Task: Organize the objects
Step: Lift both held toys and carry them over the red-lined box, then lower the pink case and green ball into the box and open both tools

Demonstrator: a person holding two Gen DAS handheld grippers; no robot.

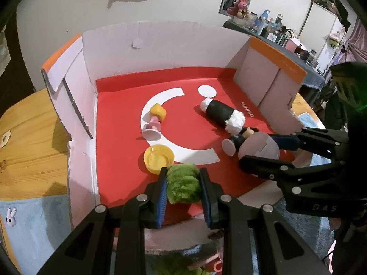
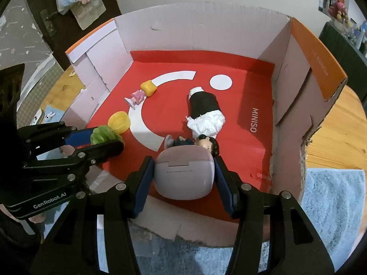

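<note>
My left gripper [image 1: 182,171] is shut on a fuzzy green toy [image 1: 182,184], held over the front of an open cardboard box [image 1: 160,43] with a red floor. My right gripper [image 2: 182,160] is shut on a pink earbud case [image 2: 184,174], also low over the box's front. On the red floor lie a yellow lid [image 1: 158,158], a small pink figure with yellow hair [image 1: 155,121], a black and white plush [image 1: 221,114] and a dark-haired figure [image 1: 240,138], which sits just beyond the pink case. In the right wrist view the left gripper [image 2: 114,141] shows at the left with the green toy [image 2: 102,135].
The box stands on a wooden table [image 1: 27,142] with a light blue cloth [image 2: 332,204] under its front. The box's walls rise on three sides, with orange flaps [image 2: 318,61]. A cluttered shelf [image 1: 275,27] stands far behind on the right.
</note>
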